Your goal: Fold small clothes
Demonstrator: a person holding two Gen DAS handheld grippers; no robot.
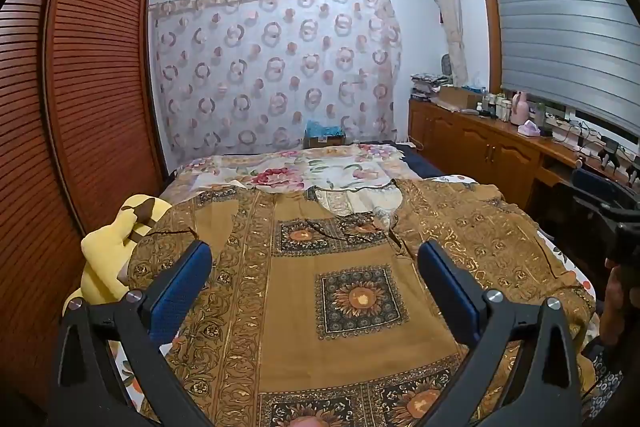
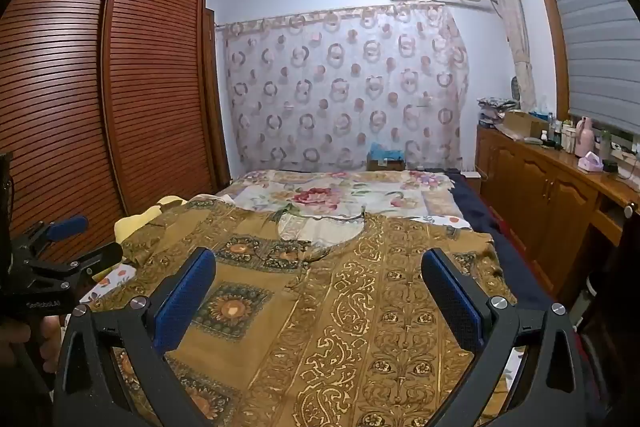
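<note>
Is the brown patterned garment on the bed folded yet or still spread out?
Spread out: the brown patterned garment lies flat across the bed, neckline and sleeves showing, unfolded.

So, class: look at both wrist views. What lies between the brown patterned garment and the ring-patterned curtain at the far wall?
The floral bedsheet, then a small box with blue stuff below the curtain; both views show it beyond the garment.

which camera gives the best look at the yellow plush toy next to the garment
The left wrist view: the yellow plush toy shows largely whole beside the brown garment. The right wrist view shows only a sliver.
</note>
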